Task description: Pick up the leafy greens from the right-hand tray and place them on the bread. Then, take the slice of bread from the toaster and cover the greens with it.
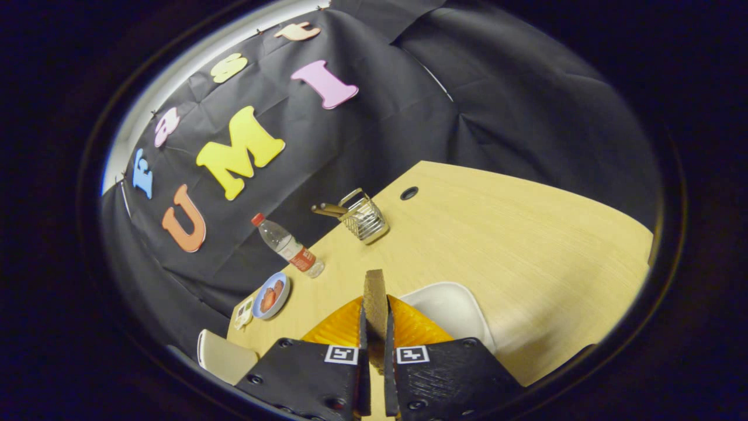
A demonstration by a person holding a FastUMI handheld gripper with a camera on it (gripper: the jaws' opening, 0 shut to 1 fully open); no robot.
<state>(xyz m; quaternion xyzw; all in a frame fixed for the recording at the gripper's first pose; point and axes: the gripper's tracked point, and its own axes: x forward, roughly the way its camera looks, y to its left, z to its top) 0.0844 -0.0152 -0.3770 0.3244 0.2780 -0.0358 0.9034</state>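
Gripper view: the tongs (374, 327) are clamped narrow on a slice of bread (375, 298), held upright on edge between both fingers. Just beyond lies a white plate (453, 307) on the surface (497, 234). Farther off stand a small plate (272, 295), a bottle (287, 244) and a wire rack (363, 217). Judged step: carrying the covering slice. Next move calls for locating the greens, then lowering the slice flat.

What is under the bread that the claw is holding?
The claw pinches the bread upright. Under it sits a white plate on the table. The claw covers most of the plate, so I can't tell what lies on it.
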